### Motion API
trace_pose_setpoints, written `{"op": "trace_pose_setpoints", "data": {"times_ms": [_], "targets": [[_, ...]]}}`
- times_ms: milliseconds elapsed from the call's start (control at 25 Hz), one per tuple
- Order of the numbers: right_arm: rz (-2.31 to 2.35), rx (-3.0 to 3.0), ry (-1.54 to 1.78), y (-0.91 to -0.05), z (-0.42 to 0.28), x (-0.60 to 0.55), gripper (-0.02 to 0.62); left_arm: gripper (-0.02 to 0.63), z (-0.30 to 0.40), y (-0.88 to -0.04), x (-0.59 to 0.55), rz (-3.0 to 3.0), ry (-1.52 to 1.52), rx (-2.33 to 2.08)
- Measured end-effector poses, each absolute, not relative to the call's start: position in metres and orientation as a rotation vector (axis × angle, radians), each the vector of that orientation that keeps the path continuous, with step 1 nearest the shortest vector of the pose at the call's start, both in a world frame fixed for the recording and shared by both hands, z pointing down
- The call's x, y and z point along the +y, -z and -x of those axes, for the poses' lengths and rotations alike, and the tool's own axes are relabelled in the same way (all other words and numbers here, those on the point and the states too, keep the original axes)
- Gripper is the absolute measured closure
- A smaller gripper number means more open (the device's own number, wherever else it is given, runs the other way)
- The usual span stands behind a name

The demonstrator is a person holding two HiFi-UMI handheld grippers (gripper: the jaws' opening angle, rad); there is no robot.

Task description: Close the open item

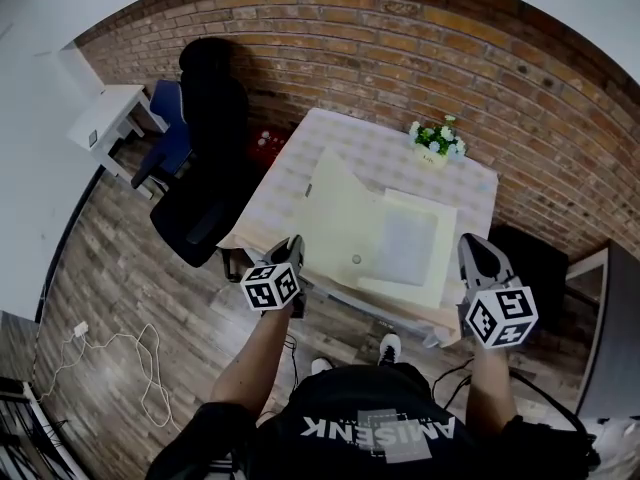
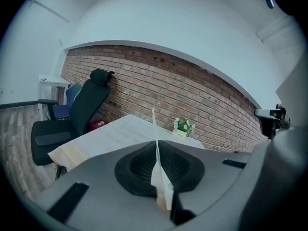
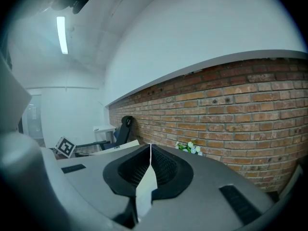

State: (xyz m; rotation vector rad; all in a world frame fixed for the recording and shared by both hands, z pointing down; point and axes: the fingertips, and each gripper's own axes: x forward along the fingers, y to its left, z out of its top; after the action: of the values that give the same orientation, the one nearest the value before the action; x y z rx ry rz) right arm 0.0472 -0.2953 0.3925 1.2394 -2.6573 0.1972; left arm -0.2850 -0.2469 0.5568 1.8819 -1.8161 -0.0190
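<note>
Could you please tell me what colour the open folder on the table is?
The folder is pale cream-yellow, clearest in the head view.

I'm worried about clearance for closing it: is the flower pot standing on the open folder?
No, the flower pot stands on the tablecloth at the table's far edge, apart from the folder.

Black chair (image 1: 205, 173), flowers (image 1: 436, 139), brick wall (image 1: 400, 48)

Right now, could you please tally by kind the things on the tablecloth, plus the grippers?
folder, lying open: 1
flower pot: 1
grippers: 2, the left gripper and the right gripper
Total: 4
</note>
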Motion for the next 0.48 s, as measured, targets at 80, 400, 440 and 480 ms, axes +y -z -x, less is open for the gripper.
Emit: {"op": "trace_pose_setpoints", "data": {"times_ms": [80, 400, 440, 480], "targets": [[-1.250, -2.656, -0.201, -0.393, -0.052, -0.294, 0.552, 0.583, 0.274, -0.551, -0.247, -1.916, 0.014, -1.805], [-1.293, -2.645, -0.212, -0.393, -0.072, -0.285, 0.552, 0.584, 0.235, -0.533, -0.249, -2.050, -0.025, -1.757], [-1.299, -2.643, -0.213, -0.393, -0.075, -0.285, 0.552, 0.584, 0.230, -0.531, -0.249, -2.071, -0.037, -1.753], [-1.306, -2.641, -0.215, -0.393, -0.077, -0.284, 0.552, 0.584, 0.224, -0.529, -0.249, -2.091, -0.049, -1.750]]}}
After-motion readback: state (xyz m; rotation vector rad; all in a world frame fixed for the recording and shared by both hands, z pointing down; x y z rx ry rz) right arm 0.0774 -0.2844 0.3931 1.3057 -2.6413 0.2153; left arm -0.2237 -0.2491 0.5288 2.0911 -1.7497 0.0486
